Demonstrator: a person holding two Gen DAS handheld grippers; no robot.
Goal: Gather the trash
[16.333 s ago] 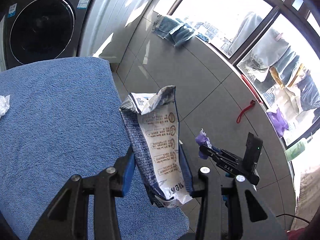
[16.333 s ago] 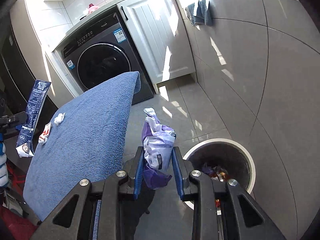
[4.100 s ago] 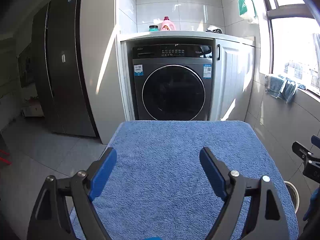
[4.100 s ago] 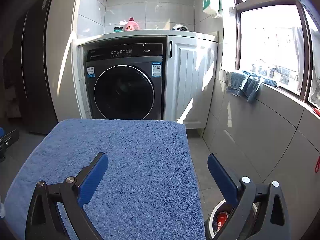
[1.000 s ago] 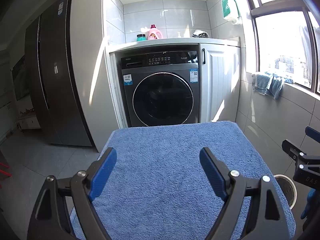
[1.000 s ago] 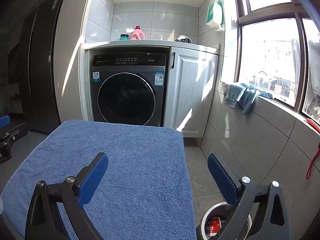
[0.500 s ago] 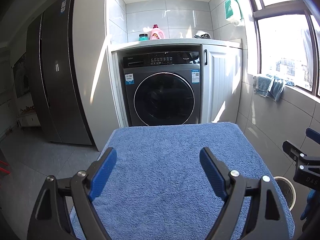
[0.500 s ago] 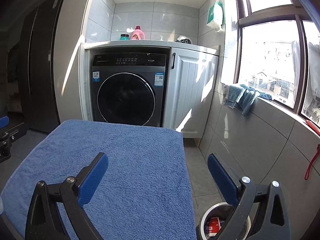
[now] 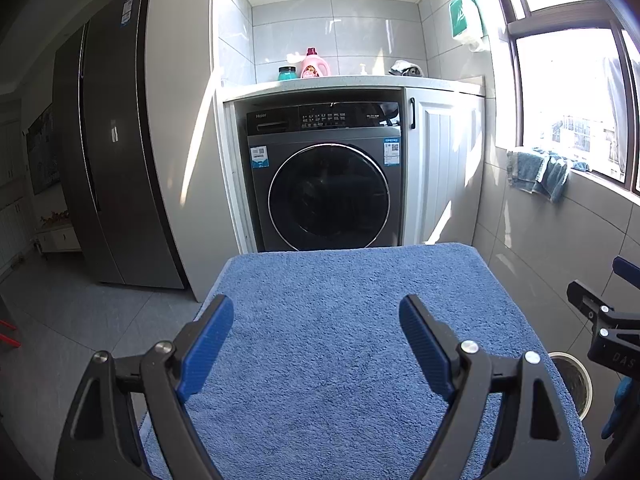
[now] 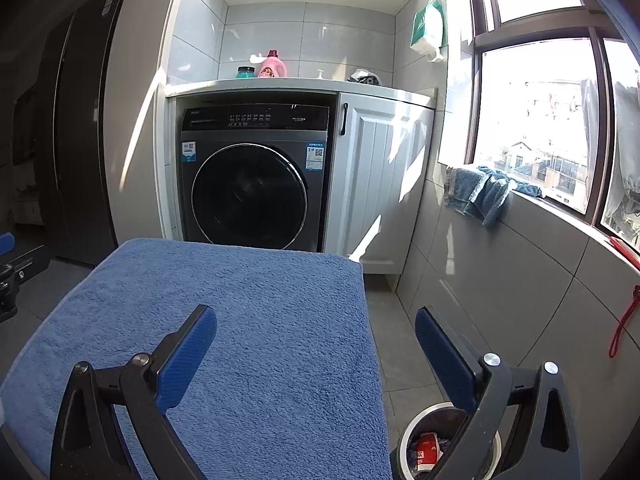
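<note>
My left gripper (image 9: 316, 312) is open and empty above the blue towel-covered table (image 9: 344, 280). My right gripper (image 10: 316, 320) is open and empty over the table's right part (image 10: 240, 280). No trash shows on the towel. A round white-rimmed trash bin (image 10: 404, 440) stands on the floor right of the table, with wrappers (image 10: 426, 448) inside; it also shows in the left wrist view (image 9: 576, 376). The right gripper (image 9: 600, 312) shows at the right edge of the left wrist view, the left gripper (image 10: 12, 268) at the left edge of the right wrist view.
A dark washing machine (image 9: 324, 184) stands beyond the table under a counter with bottles (image 9: 314, 64). A white cabinet (image 10: 376, 184) is to its right, a tall dark fridge (image 9: 116, 168) to its left. A tiled wall and window ledge with blue cloths (image 10: 480, 192) run along the right.
Both grippers have risen and tilted up slightly; the table edge sits a little lower in view. Long before, both held trash bags; now both are empty.
</note>
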